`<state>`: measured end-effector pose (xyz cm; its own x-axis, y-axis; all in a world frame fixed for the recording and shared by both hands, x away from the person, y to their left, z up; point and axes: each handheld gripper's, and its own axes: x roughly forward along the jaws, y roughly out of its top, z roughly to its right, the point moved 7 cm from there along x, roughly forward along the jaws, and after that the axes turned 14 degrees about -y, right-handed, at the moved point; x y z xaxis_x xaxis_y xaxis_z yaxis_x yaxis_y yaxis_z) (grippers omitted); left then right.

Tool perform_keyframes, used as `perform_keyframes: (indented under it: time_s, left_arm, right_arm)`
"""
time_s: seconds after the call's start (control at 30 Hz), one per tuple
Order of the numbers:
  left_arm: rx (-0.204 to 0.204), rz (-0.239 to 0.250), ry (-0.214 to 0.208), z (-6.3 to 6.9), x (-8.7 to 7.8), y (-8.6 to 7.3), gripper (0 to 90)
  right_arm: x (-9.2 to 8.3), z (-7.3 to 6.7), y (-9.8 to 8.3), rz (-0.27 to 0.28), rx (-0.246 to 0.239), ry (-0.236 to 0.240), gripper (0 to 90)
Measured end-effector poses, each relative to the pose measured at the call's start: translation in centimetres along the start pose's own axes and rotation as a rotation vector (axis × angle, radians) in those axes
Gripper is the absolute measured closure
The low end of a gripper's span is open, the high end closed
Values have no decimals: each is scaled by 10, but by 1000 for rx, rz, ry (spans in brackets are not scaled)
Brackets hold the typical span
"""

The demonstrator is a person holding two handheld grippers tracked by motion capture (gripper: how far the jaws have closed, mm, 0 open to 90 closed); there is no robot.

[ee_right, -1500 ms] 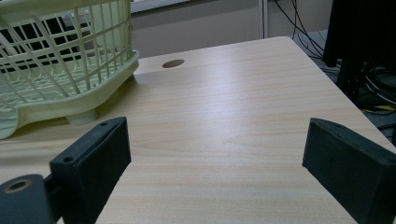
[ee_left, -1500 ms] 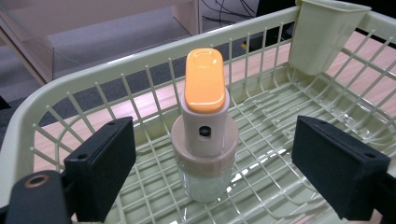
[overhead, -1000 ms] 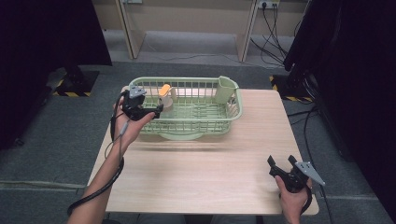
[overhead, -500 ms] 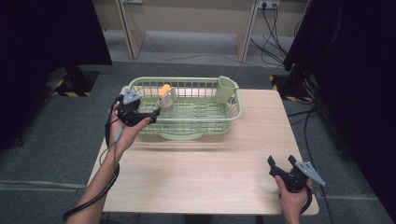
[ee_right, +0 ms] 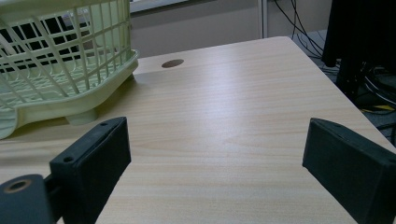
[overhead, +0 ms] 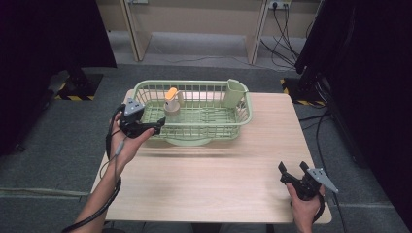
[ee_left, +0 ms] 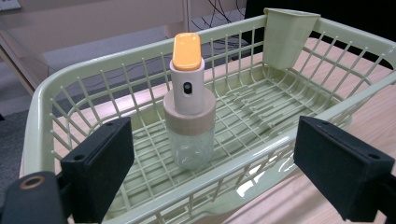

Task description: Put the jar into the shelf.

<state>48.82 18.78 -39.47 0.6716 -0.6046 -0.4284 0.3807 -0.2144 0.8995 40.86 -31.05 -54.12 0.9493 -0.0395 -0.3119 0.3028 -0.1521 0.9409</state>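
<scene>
Fingers spread wide on the left gripper (overhead: 158, 127) at the near rim of the green basket (ee_left: 46, 98), lined up on the upright orange-capped spray bottle (ee_left: 189, 100) inside, seemingly for a reach; right gripper (overhead: 295, 171) equally wide, parked near the wooden table (ee_right: 224, 116) corner, idle.

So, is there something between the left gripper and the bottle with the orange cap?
Yes. The near wall of the green basket stands between the open left gripper and the bottle, which is upright inside. From above, nothing visible blocks it, so going over the rim looks likely.
</scene>
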Motion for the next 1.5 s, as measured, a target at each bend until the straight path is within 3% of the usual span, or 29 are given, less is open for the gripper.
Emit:
perform_keyframes:
  time_s: [1.5]
  left_arm:
    - [-23, 34, -6, 9, -34, -59, 116]
  right_arm:
    - [0, 0, 0, 2, -4, -2, 78]
